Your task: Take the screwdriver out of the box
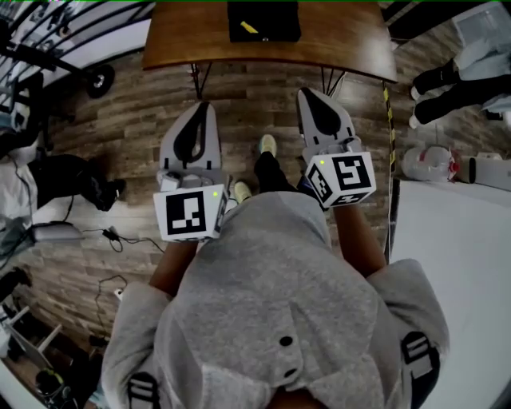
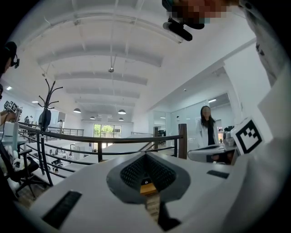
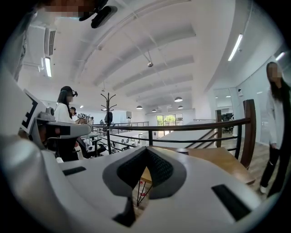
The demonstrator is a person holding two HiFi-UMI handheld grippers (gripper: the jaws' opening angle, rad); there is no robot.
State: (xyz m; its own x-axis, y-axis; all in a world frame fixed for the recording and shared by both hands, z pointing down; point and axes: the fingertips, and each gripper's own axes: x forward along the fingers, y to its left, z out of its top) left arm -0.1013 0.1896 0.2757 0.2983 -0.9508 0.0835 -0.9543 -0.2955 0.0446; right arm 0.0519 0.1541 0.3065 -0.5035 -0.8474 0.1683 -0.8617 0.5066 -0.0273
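Note:
A black box (image 1: 271, 17) lies on the wooden table (image 1: 192, 40) at the top of the head view, with a small yellow piece (image 1: 249, 27) showing on it; I cannot tell if that is the screwdriver. Both grippers are held level over the floor, short of the table's near edge. My left gripper (image 1: 201, 105) (image 2: 146, 154) has its jaws together with nothing between them. My right gripper (image 1: 306, 93) (image 3: 146, 149) is shut too and empty. In the right gripper view the table top (image 3: 218, 159) lies just ahead.
The table stands on thin metal legs (image 1: 200, 78). A white surface (image 1: 455, 264) fills the right, and cables (image 1: 112, 238) and dark bags (image 1: 64, 180) lie on the floor at left. A black railing (image 2: 91, 139) runs behind, and people stand nearby (image 2: 207, 129) (image 3: 276, 109).

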